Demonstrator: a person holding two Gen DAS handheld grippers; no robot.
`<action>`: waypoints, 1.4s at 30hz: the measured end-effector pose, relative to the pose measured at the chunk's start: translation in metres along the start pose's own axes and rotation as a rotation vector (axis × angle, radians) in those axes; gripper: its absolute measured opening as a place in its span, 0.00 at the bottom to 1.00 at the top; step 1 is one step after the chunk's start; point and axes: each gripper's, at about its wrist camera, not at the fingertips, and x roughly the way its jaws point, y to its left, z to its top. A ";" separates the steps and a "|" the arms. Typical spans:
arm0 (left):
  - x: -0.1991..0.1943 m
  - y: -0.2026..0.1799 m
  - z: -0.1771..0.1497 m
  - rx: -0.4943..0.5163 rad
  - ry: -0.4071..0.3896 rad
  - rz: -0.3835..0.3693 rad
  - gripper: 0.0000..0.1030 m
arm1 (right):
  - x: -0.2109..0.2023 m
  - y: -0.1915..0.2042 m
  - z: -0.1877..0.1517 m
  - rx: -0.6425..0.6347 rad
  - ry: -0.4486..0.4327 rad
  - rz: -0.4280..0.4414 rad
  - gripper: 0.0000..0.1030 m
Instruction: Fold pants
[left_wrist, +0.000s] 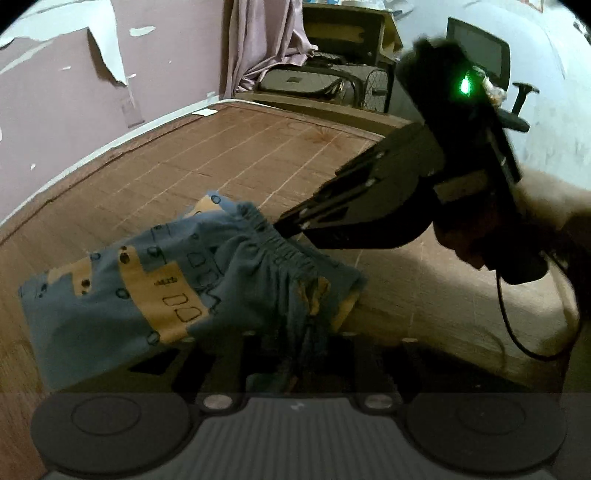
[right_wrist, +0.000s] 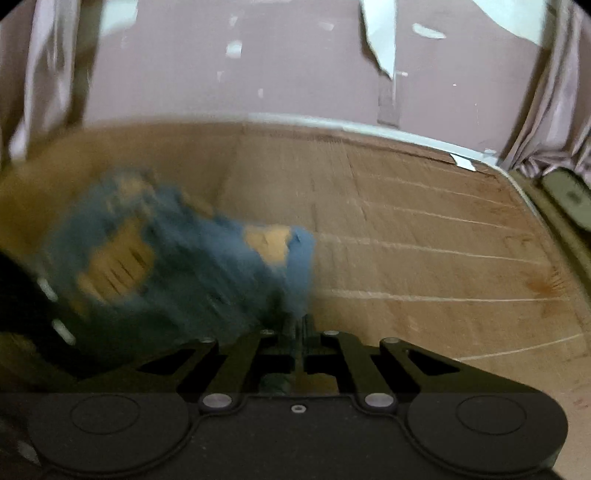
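Gripping the pants (right_wrist: 177, 266) waistband with our right gripper (right_wrist: 300, 328) fingers clenched, we cannot tell whether our left gripper (left_wrist: 295, 354) fingers grip.

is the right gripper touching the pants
Touching. The left wrist view shows the right gripper with its tips closed on the gathered waistband of the pants.
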 end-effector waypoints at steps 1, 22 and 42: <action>-0.005 0.002 0.000 -0.014 -0.005 -0.015 0.43 | -0.003 -0.005 0.000 0.034 -0.010 0.009 0.10; -0.015 0.072 -0.019 -0.134 0.009 0.605 0.92 | -0.025 0.050 -0.026 0.035 -0.114 -0.187 0.99; -0.040 0.058 -0.035 -0.260 0.110 0.451 0.99 | 0.005 0.051 0.010 0.059 -0.097 -0.264 0.99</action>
